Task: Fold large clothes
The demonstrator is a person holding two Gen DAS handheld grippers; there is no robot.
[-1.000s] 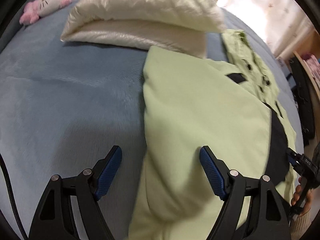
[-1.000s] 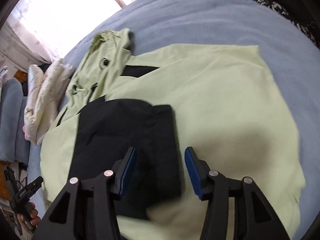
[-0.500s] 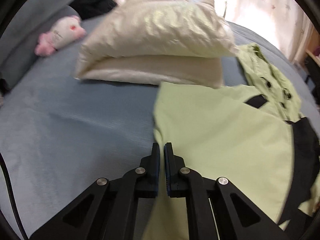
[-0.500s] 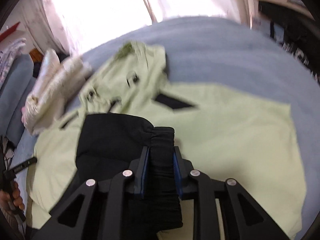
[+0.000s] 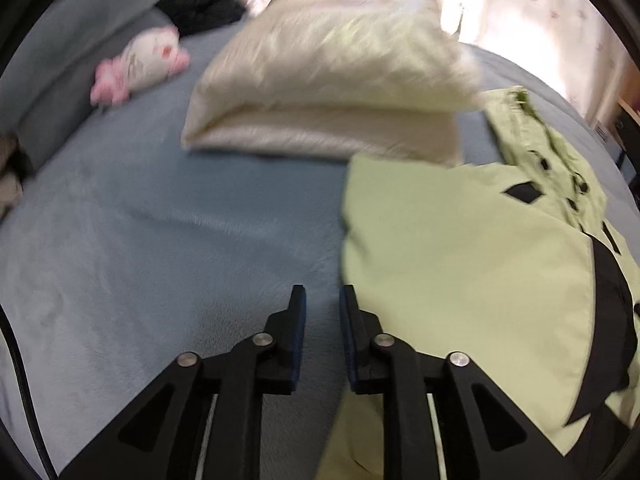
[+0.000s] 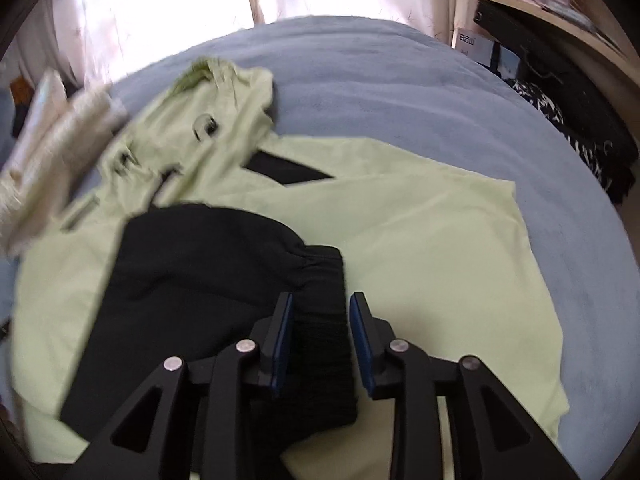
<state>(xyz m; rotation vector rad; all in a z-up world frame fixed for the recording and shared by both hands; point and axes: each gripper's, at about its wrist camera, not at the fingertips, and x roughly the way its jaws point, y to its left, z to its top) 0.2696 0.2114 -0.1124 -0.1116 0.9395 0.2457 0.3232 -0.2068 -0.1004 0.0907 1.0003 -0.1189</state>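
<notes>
A light green jacket point(image 6: 440, 260) lies spread on the bed, hood point(image 6: 208, 120) at the far end, with a black sleeve point(image 6: 200, 272) folded over its body. The sleeve's ribbed black cuff point(image 6: 324, 272) sits between the fingers of my right gripper point(image 6: 322, 308). Those jaws are opening and the pads stand just off the cuff. In the left wrist view the jacket point(image 5: 460, 260) fills the right side. My left gripper point(image 5: 323, 300) hovers beside its left edge, jaws opening, with only blue bedspread in the narrow gap.
Two cream pillows point(image 5: 340, 80) are stacked at the head of the blue bedspread point(image 5: 160, 240), with a pink and white plush toy point(image 5: 140, 64) to their left. A wooden shelf point(image 6: 560, 20) and dark bags point(image 6: 580, 120) stand past the bed's right edge.
The left gripper went from wide over the jacket's edge to closed, then parted slightly beside it. The right gripper closed on the black cuff, then loosened. Both views tilted up.
</notes>
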